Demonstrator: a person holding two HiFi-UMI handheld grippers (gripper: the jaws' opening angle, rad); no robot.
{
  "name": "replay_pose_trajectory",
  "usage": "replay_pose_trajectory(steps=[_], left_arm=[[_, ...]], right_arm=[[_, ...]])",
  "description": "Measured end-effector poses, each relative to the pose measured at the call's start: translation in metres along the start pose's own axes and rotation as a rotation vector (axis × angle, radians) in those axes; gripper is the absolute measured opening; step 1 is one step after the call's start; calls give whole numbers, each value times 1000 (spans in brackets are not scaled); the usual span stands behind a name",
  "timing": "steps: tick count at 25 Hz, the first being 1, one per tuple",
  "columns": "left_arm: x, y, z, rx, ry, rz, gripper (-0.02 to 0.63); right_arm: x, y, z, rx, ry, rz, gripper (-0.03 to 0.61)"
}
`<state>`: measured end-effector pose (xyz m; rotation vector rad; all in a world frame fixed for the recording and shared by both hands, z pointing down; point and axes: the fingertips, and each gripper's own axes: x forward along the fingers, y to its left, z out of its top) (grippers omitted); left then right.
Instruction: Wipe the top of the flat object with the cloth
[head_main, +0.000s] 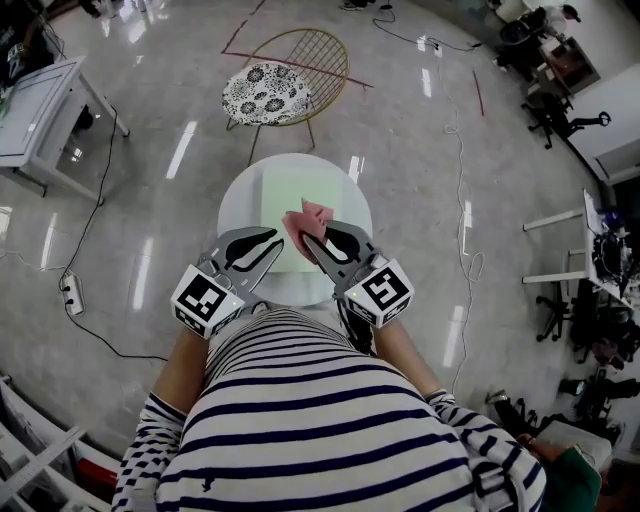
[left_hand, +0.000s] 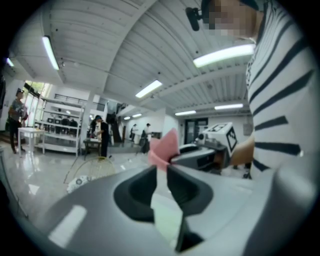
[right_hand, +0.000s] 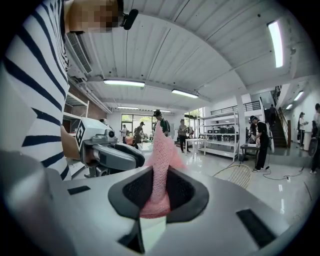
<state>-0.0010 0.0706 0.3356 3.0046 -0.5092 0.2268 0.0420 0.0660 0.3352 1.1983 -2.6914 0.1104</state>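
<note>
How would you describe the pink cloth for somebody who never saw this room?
Find the round white table in mid-floor, a pale green board on it. Above the board's near edge, the right tool pinches the cloth, the only pink thing there.

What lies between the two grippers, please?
The pink cloth, pinched by the right gripper; the head view shows it between that and the left gripper.
</note>
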Motion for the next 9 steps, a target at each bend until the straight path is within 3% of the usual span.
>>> replay_pose_trajectory(steps=[9], left_arm=[[-3, -5, 4, -1, -4, -4, 67]], right_arm=[[-2, 7, 8, -31, 6, -8, 61]])
